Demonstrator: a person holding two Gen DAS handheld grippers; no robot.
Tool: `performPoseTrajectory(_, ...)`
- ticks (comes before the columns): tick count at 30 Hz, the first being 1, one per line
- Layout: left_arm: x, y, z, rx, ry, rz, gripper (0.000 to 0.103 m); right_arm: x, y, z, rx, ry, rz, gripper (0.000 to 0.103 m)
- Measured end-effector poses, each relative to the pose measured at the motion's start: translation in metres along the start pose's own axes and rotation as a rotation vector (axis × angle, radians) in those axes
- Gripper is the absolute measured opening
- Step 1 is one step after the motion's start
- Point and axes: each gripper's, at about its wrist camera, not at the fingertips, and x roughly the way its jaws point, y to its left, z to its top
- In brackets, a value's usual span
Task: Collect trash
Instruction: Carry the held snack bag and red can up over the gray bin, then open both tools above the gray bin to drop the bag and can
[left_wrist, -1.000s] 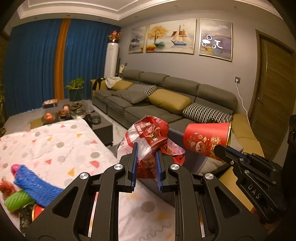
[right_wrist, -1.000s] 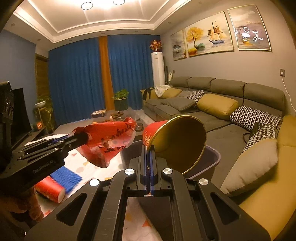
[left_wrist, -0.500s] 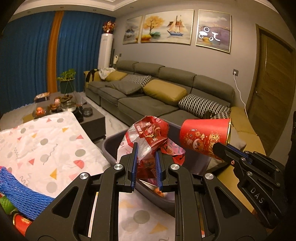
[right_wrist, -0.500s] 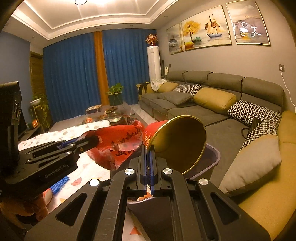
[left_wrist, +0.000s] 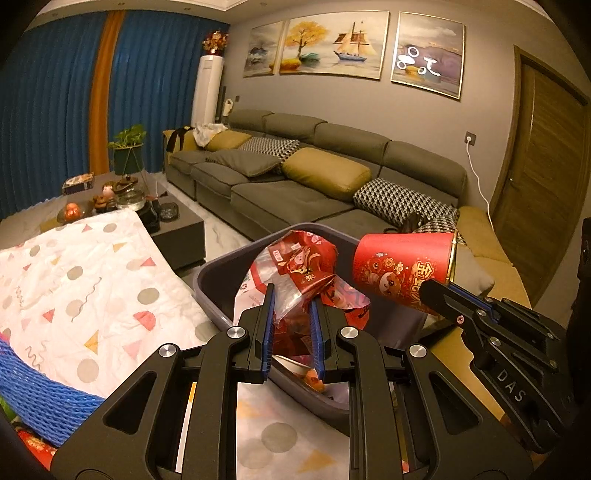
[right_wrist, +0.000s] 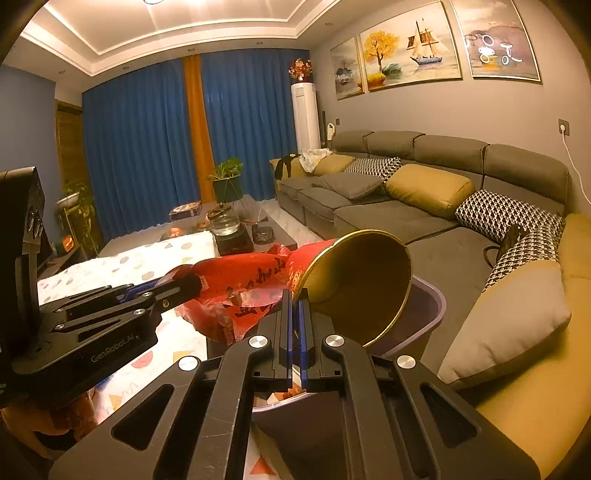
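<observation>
My left gripper is shut on a crumpled red plastic wrapper and holds it over the grey trash bin. My right gripper is shut on the rim of a red paper cup with a gold inside, tilted over the same bin. In the left wrist view the cup lies on its side just right of the wrapper. In the right wrist view the wrapper hangs just left of the cup. Some trash lies in the bin's bottom.
A table with a white patterned cloth lies left of the bin, with a blue foam net and other litter at its near edge. A grey sofa with cushions runs behind. A dark coffee table stands further back.
Both grippers have moved right and forward with their loads, from above the table edge to over the bin. The bin has come into fuller view below them.
</observation>
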Motion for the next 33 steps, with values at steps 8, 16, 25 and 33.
performPoseTrajectory(8, 0.007, 0.0, -0.001, -0.001, 0.016, -0.006, 0.017, 0.002, 0.002, 0.0, 0.001, 0.002, -0.002, 0.004)
performPoseTrajectory(16, 0.011, 0.001, -0.002, 0.0, 0.028, -0.006, 0.017, 0.006, 0.003, -0.003, 0.004, 0.008, 0.002, 0.004)
performPoseTrajectory(25, 0.011, 0.003, -0.001, -0.004, 0.035, -0.017, 0.025, 0.008, -0.005, -0.003, 0.028, 0.015, -0.003, 0.005)
performPoseTrajectory(33, -0.005, 0.018, -0.002, -0.05, 0.003, 0.037, 0.065, -0.008, -0.013, -0.002, 0.055, -0.032, -0.032, 0.036)
